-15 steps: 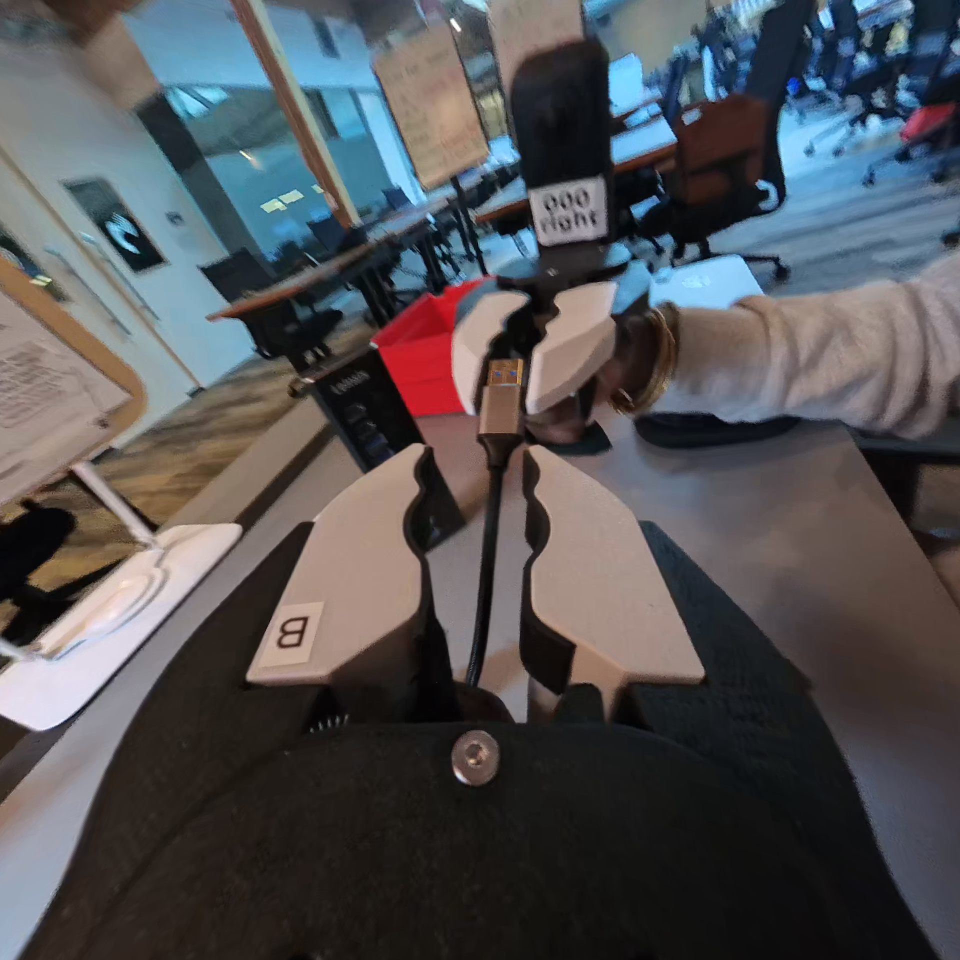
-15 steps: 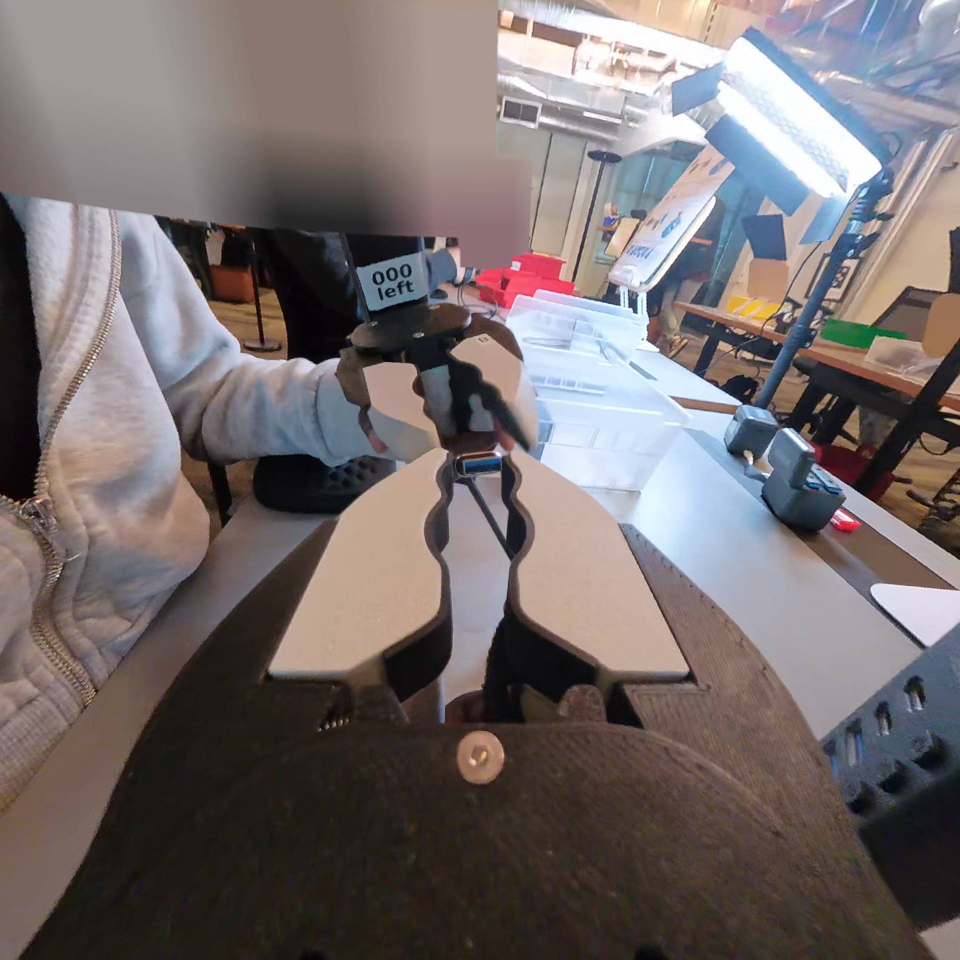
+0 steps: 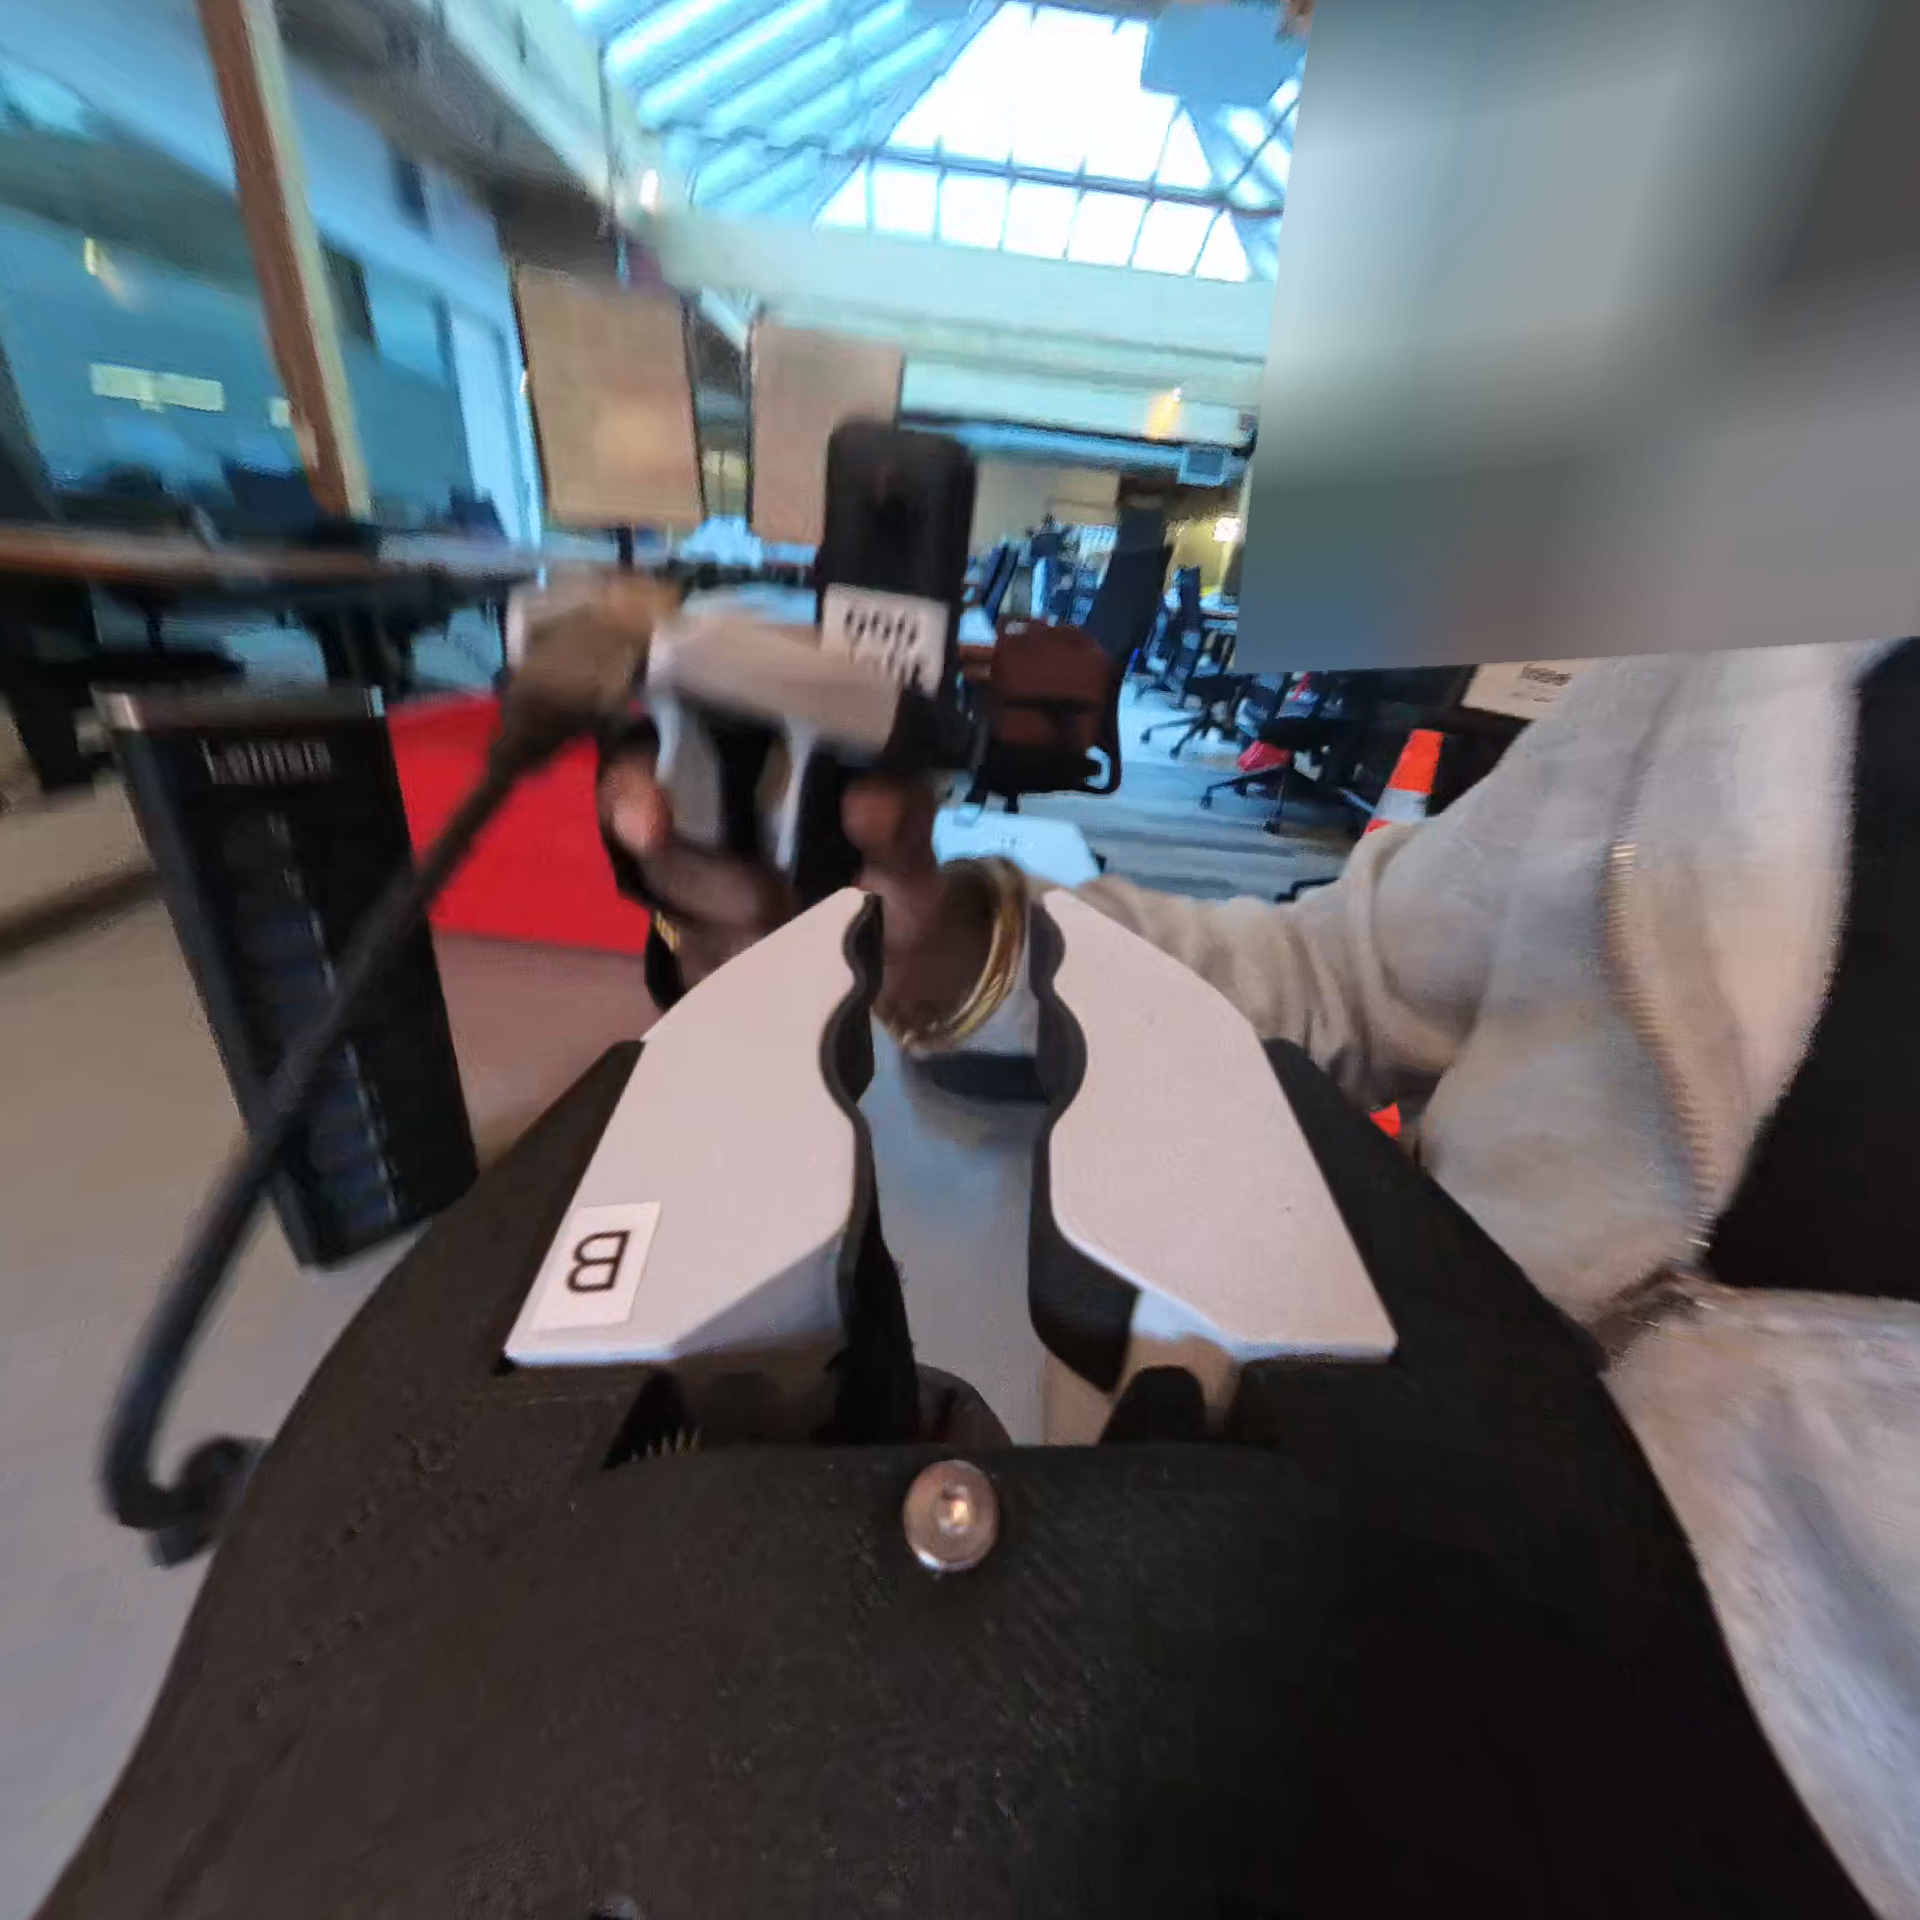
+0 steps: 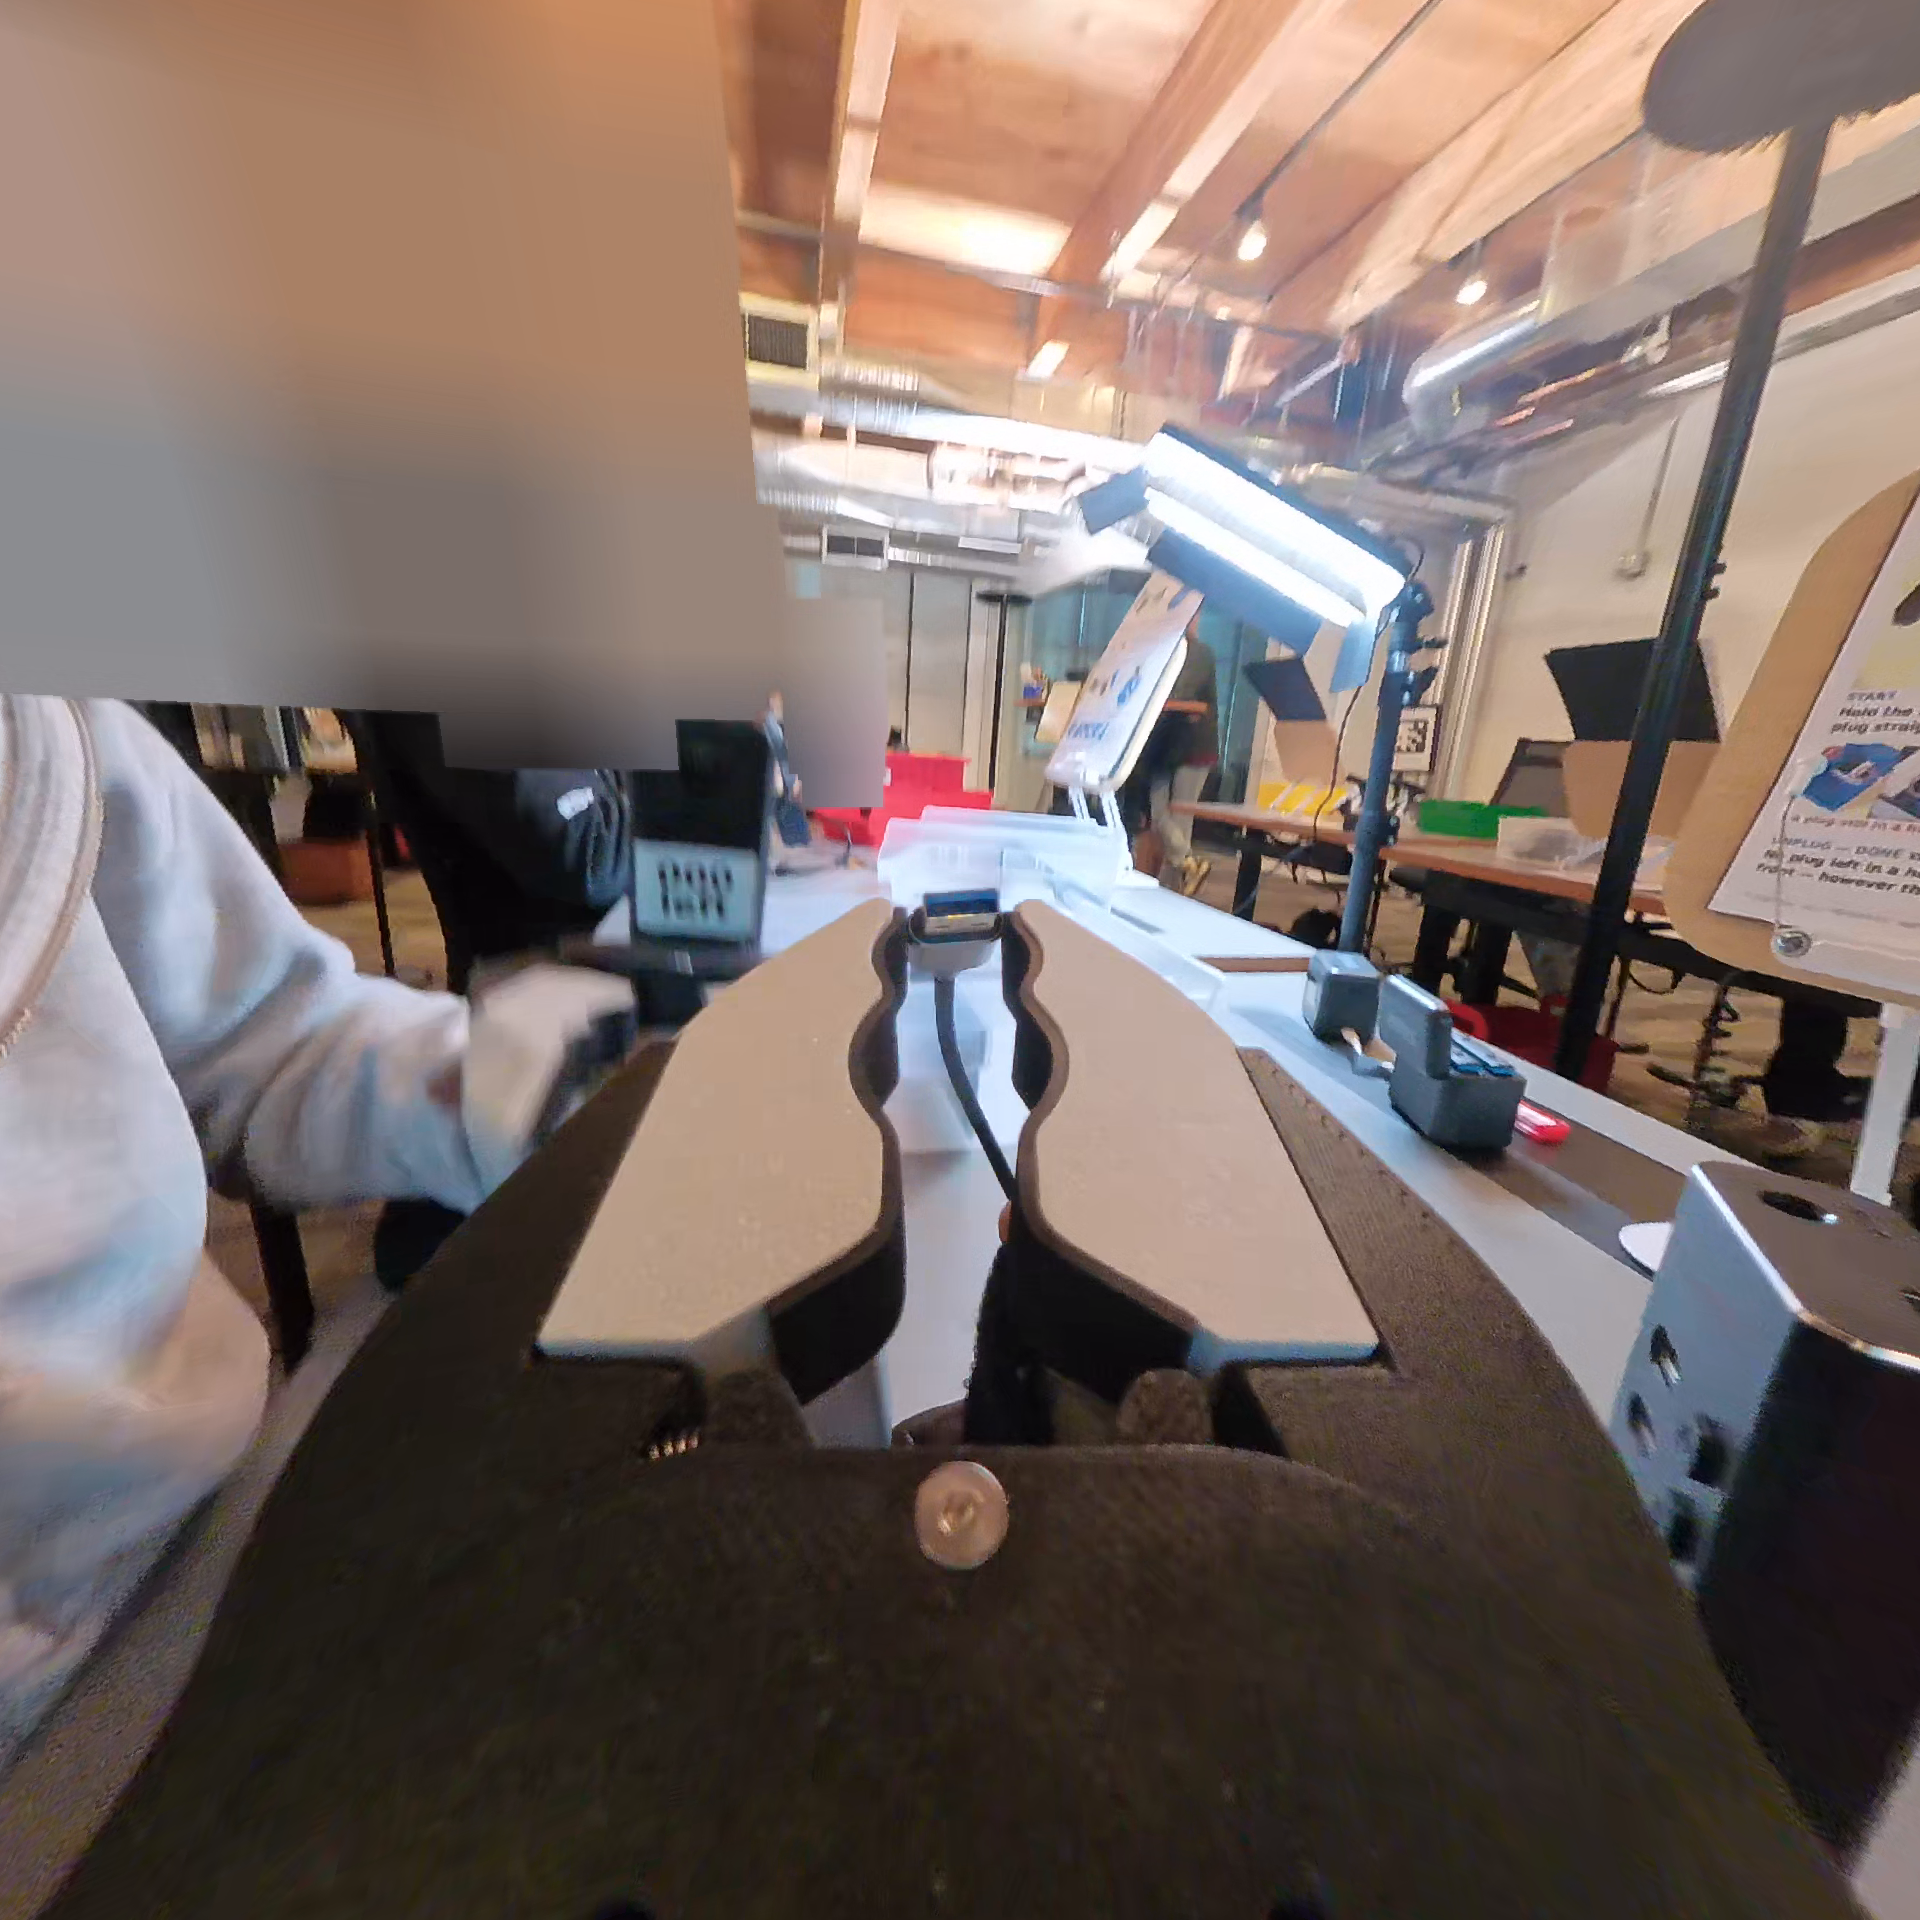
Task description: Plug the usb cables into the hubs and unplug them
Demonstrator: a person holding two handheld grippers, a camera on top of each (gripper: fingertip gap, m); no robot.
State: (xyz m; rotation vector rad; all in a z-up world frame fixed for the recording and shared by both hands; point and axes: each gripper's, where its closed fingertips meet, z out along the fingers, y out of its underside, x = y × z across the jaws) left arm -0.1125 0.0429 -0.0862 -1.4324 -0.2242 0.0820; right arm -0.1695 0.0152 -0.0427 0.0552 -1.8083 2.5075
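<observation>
Released by the open, empty left claw (image 3: 951,935), the usb cable (image 4: 954,940) stays pinched in the right claw (image 4: 954,925).

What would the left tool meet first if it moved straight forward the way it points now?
Probably the person's wrist with its gold bracelets, which sits right between the open left tool's tips. Depth is unclear, but nothing nearer shows in that line.
</observation>
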